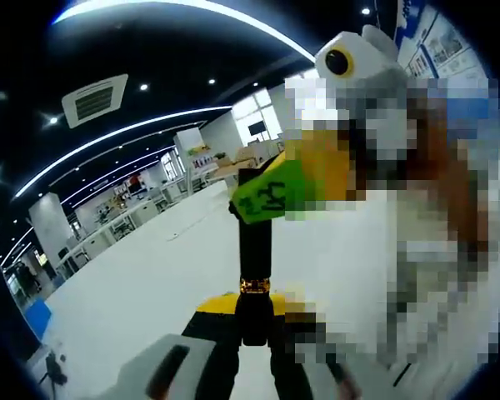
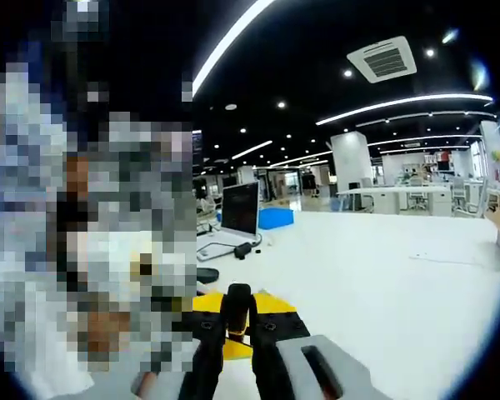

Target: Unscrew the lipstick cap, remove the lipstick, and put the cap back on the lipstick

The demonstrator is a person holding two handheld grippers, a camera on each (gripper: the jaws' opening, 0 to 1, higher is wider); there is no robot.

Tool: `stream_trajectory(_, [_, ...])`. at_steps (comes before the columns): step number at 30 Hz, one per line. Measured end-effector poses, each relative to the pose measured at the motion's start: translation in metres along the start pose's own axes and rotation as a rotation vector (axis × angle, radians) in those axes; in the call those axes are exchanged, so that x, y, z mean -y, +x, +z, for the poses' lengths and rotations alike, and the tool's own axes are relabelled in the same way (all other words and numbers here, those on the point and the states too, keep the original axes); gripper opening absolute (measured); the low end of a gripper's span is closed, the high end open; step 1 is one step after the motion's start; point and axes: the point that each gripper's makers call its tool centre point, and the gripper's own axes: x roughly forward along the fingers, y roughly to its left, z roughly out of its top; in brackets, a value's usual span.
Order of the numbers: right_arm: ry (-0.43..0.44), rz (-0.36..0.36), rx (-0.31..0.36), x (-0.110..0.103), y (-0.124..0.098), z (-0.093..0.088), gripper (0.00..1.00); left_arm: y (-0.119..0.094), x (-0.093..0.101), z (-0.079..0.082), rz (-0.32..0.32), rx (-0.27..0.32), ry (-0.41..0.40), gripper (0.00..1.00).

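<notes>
A white table (image 2: 383,275) is stretching across the right half of the right gripper view. At lower centre of the left gripper view, the left gripper (image 1: 254,333) is clamping the upright black lipstick (image 1: 254,250). At lower centre of the right gripper view, the right gripper (image 2: 236,333) is pinching the dark cap (image 2: 237,304).

Black lipstick (image 1: 254,275) with gold band, upright, black cap (image 2: 237,310) separate

lipstick (image 1: 254,250) btwn left gripper (image 1: 254,333) jaws — upright
</notes>
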Motion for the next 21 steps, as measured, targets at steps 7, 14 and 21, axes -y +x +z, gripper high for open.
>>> stream_trajectory(7, [-0.011, -0.029, 0.031, -0.0016, 0.0026, 0.0041, 0.10, -0.0026, -0.0048, 0.0022, 0.046, 0.009, -0.006, 0.13])
stream_trajectory(14, [-0.029, -0.055, 0.037, 0.0003, 0.0039, 0.0052, 0.09, -0.0021, -0.0049, 0.0037, 0.073, 0.035, -0.033, 0.13])
stream_trajectory(21, [-0.053, -0.084, 0.046, -0.0005, 0.0033, 0.0090, 0.09, -0.0030, -0.0022, 0.0095, 0.056, 0.097, -0.087, 0.12])
